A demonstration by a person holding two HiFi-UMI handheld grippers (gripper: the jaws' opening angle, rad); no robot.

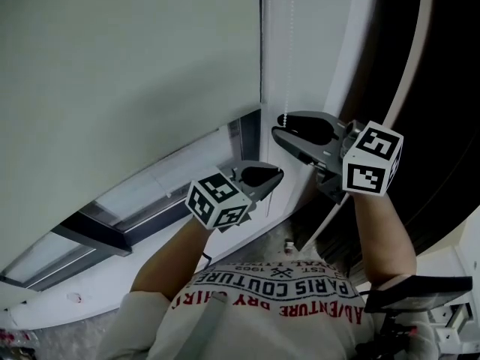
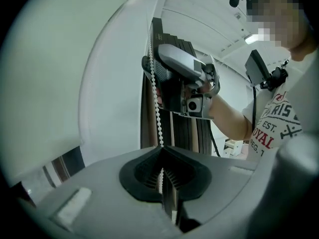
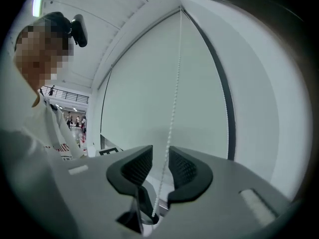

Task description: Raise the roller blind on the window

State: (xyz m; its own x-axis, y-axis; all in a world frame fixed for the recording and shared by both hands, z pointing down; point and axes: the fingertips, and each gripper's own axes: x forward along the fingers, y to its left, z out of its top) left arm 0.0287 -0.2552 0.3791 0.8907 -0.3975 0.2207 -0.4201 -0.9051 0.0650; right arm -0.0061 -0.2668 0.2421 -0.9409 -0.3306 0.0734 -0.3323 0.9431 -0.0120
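Soft, even daylight (fisheye-warped gripper views, dark vignetted corners)

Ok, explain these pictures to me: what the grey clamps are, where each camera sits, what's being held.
A person holds a two-jaw clamp in each hand; the marker cubes belong to them. One picture comes from a head camera looking down, the others from cameras riding on each clamp. No table here: a window with a pale roller blind. The left gripper is shut on the bead chain. The right gripper, further up the chain, has its jaws apart with the chain between them, ungripped.
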